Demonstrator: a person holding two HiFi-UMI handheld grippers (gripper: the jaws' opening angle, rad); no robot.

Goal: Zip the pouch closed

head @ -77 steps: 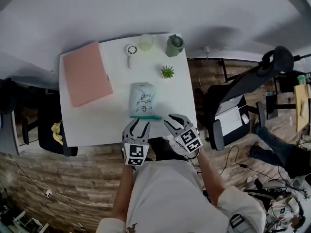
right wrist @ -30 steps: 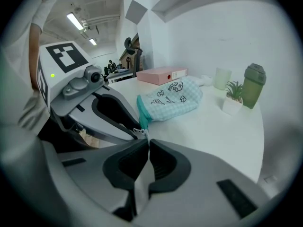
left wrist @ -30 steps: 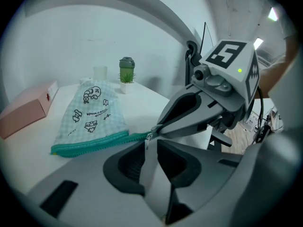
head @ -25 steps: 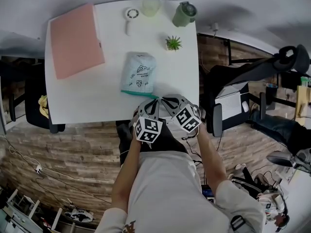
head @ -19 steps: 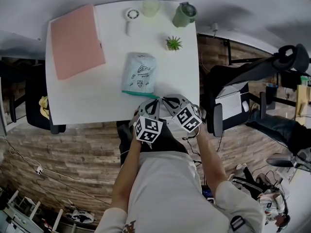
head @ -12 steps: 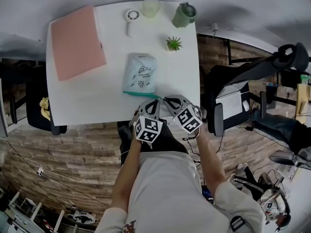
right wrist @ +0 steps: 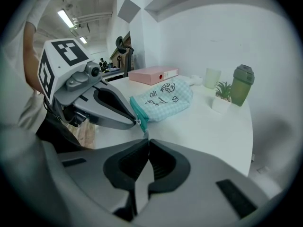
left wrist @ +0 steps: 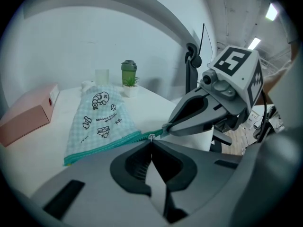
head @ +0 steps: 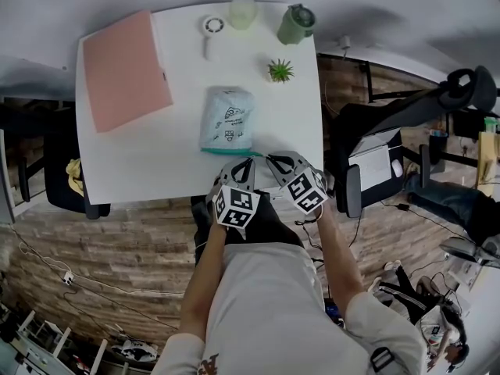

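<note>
Seen from overhead, both forearms reach forward from the torso, angled steeply down. The left gripper (head: 248, 162) and right gripper (head: 271, 159) sit side by side, tips nearly touching at the near right corner of the pouch (head: 226, 119). Each gripper's jaws are pressed together, nipping the pouch's zipper edge.

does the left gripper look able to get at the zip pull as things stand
Likely yes: the left gripper is shut on the zip pull, the right gripper pinching the pouch beside it.
</note>
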